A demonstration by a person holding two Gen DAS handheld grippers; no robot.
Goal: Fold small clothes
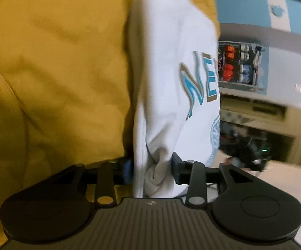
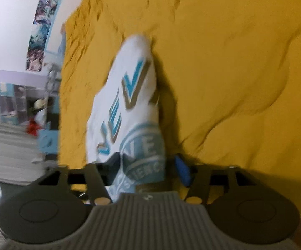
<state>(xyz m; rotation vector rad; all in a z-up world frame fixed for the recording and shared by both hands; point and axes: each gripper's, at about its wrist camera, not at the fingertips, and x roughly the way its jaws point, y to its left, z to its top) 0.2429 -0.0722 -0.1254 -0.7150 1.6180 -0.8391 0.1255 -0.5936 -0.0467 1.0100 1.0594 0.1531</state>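
Observation:
A small white shirt (image 1: 171, 66) with blue and tan lettering hangs stretched over a mustard yellow bed cover (image 1: 52, 62). My left gripper (image 1: 152, 168) is shut on a bunched edge of the shirt. In the right wrist view the same shirt (image 2: 127, 91) runs from my right gripper (image 2: 144, 170) away over the yellow cover (image 2: 233, 62). My right gripper is shut on the printed part with the round blue emblem. Both views are blurred.
In the left wrist view a shelf with orange and blue items (image 1: 240, 64) and a beige cabinet (image 1: 275, 120) stand at the right. In the right wrist view a white wall with a poster (image 2: 40, 33), shelves (image 2: 15, 95) and the floor lie at the left.

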